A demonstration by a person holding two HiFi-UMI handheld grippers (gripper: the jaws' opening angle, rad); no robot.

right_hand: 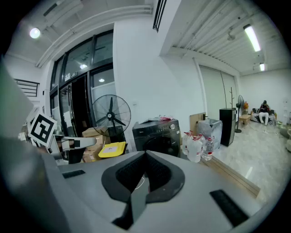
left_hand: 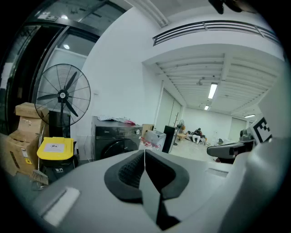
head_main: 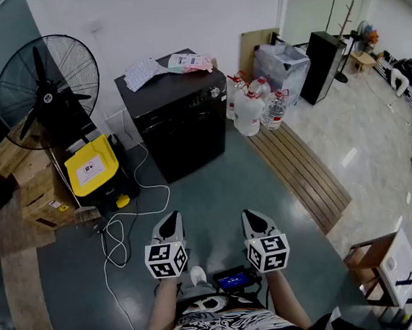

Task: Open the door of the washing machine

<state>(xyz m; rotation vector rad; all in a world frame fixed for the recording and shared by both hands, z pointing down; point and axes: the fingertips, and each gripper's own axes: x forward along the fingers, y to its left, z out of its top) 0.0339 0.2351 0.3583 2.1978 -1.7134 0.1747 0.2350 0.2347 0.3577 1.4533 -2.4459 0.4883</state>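
Grey left gripper point(head_main: 170, 222), jaws pressed together and empty, points almost straight at the black washing machine point(head_main: 174, 102), its door point(head_main: 189, 144) shut, well ahead; the right gripper point(head_main: 253, 218), likewise closed on nothing, sits farther right.

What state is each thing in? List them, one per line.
Washer door: closed.
Fan: not spinning.
Left gripper: shut, empty.
Right gripper: shut, empty.
Bottles: upright, capped.
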